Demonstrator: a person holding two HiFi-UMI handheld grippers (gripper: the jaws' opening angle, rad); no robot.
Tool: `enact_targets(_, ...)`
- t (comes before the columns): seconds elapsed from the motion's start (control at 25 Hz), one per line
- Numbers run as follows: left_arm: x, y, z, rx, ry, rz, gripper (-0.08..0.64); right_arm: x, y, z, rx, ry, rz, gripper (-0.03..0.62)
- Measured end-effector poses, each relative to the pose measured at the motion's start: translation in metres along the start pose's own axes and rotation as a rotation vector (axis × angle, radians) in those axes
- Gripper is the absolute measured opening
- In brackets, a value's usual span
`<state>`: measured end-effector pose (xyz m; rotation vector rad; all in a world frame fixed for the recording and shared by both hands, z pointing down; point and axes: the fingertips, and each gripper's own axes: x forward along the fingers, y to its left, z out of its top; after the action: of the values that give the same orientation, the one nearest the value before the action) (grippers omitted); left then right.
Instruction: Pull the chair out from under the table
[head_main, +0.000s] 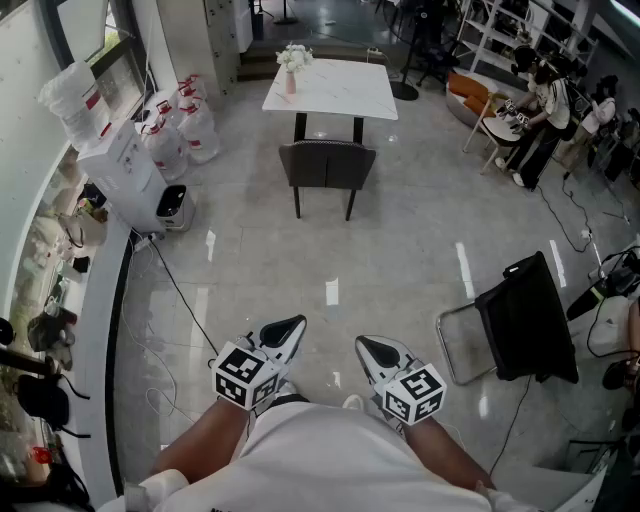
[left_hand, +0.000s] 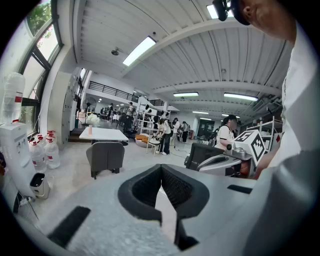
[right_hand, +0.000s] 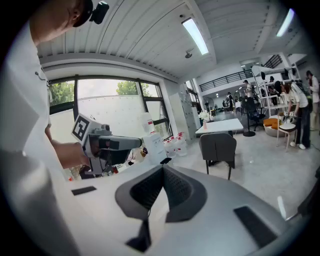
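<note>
A grey padded chair (head_main: 327, 165) stands tucked against the near side of a white table (head_main: 345, 95), several steps ahead of me across the tiled floor. The left gripper view shows the same chair (left_hand: 105, 156) and table (left_hand: 102, 134), and they appear as the chair (right_hand: 218, 146) and table (right_hand: 225, 126) in the right gripper view. My left gripper (head_main: 287, 328) and right gripper (head_main: 372, 348) are held close to my body, side by side, far from the chair. Both are shut with nothing between the jaws, as seen on the left gripper (left_hand: 161, 172) and right gripper (right_hand: 162, 172).
A vase of flowers (head_main: 292, 62) stands on the table. At the left are a water dispenser (head_main: 125, 170), water bottles (head_main: 190, 125) and a floor cable (head_main: 185, 300). A black folding chair (head_main: 520, 320) stands at the right, with people (head_main: 545, 110) beyond it.
</note>
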<state>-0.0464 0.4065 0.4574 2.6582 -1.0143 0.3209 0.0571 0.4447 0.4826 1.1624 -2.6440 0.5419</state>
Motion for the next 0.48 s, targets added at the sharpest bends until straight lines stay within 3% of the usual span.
enact_targets(0.36,-0.0043,0.0058,0.0058,0.014,-0.008,0.009,0.009,0.0006,0.0026,0.0014,-0.002,-0.001,-0.006,0.003)
enact_targets(0.48,-0.0042,0.006,0.0051,0.012,-0.009,-0.001,0.009,0.0039,0.0026,0.0038,0.036,-0.02,0.0,0.005)
